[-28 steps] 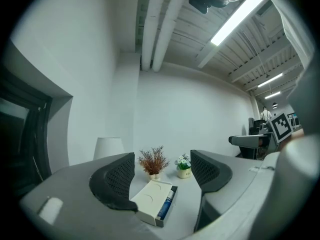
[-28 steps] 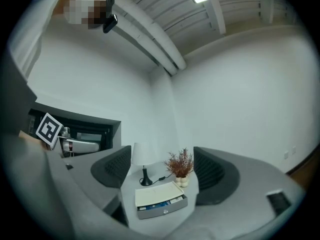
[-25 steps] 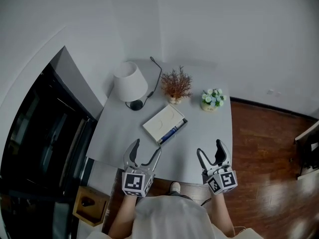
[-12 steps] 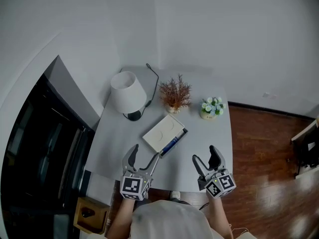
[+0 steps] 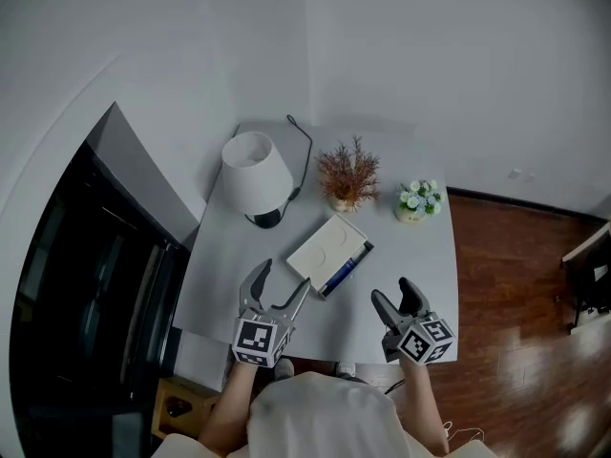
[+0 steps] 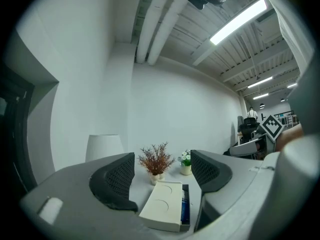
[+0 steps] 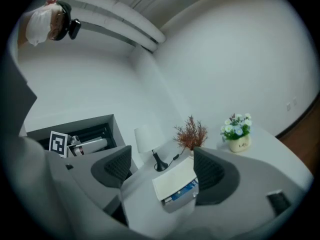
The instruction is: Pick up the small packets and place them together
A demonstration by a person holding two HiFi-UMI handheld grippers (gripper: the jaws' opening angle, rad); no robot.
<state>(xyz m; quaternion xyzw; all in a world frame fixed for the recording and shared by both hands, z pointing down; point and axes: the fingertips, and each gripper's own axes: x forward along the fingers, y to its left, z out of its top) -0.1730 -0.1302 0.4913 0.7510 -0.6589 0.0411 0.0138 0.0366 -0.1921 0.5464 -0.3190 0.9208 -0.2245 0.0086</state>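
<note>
Lying slantwise on the tabletop (image 5: 410, 256) in the head view, the blue packet (image 5: 346, 269) along the white box (image 5: 326, 246) sits just beyond the left tool (image 5: 284, 280), farther from the right tool (image 5: 393, 294). Left gripper view: jaws released, box straight ahead. Right gripper view: released, empty.

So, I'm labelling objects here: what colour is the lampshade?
The lampshade is plain white, and it shows clearest in the head view.

A grey bench (image 5: 420, 256) fills a corner between white walls (image 5: 458, 65). The floor (image 5: 516, 284) is dark wood. A white lamp (image 5: 256, 172) stands at the back, with strip lights (image 6: 237, 21) overhead.
</note>
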